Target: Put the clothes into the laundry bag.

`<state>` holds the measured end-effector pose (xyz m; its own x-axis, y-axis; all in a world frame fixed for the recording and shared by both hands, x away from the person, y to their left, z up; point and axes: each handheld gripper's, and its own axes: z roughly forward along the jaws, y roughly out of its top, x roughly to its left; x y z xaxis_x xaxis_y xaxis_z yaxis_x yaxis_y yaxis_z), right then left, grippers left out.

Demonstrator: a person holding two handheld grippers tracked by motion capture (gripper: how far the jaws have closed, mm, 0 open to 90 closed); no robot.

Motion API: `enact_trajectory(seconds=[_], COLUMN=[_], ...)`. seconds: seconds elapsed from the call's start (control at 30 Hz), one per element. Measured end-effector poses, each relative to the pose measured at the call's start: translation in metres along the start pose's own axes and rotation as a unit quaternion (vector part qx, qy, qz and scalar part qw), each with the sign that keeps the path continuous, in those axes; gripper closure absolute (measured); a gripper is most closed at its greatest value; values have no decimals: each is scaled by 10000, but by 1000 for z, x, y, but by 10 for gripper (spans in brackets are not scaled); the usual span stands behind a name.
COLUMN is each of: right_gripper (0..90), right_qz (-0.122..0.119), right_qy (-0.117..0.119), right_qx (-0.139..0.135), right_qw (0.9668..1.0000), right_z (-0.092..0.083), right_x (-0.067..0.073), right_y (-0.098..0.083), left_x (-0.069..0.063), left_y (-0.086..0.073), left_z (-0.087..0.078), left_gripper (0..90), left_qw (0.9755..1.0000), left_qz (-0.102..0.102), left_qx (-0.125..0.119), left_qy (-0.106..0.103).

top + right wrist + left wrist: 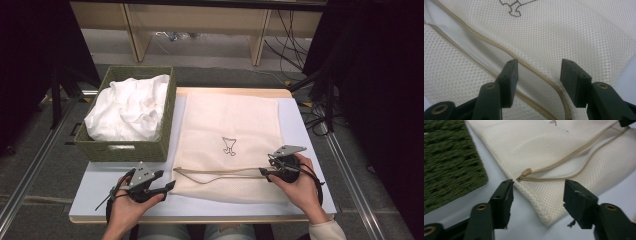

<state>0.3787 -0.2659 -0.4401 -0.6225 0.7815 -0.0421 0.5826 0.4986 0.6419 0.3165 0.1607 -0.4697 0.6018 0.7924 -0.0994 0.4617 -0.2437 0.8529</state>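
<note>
I've got both grippers set at the two ends of the mesh laundry bag's (227, 140) zipper opening (220, 173) — left gripper (537, 192) jaws apart at its corner, right gripper (539, 76) gaping over the seam — ready to spread it for the white clothes (129, 107) in the basket (167, 125).

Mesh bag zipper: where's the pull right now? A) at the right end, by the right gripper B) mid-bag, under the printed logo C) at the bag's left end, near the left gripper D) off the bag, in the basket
C: the left gripper view shows the tan zipper pull at the corner of the mesh bag, just ahead of the open left gripper, with the zipper gaping toward the far end.
</note>
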Motion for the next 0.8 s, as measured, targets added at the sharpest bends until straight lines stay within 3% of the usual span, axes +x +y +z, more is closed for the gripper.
enact_trajectory(seconds=[0.1,0.23,0.27,0.3,0.33,0.6,0.63,0.77,0.8], right_gripper=[484,478,472,469,464,433,428,402,394], right_qz=[66,-50,-49,-58,-21,-212,-294,-761,-901], right_qy=[81,70,71,80,91,172,206,269,279], right_qx=[70,44,77,75,60,187,205,351,398], right_qw=[9999,10000,9999,9999,9999,9995,9991,9961,9947], right_z=[0,3,3,4,5,14,15,27,29], right_x=[4,6,8,8,10,15,14,17,17], right_y=[2,4,6,7,7,19,21,33,35], left_x=[2,4,5,4,5,5,5,6,5], left_y=[0,-1,-1,-1,-1,0,0,0,-1], left_z=[-1,-1,-2,-2,-2,-1,-2,-2,-2], left_gripper=[334,290,272,262,259,260,260,259,258], left_qw=[9999,9992,9992,9988,9988,9985,9988,9988,9986], left_qz=[-78,-191,-93,-206,-155,-293,-167,-128,-200], left_qx=[-16,-104,-69,-95,-97,-241,-200,-234,-217], left_qy=[145,341,382,430,453,407,423,401,445])
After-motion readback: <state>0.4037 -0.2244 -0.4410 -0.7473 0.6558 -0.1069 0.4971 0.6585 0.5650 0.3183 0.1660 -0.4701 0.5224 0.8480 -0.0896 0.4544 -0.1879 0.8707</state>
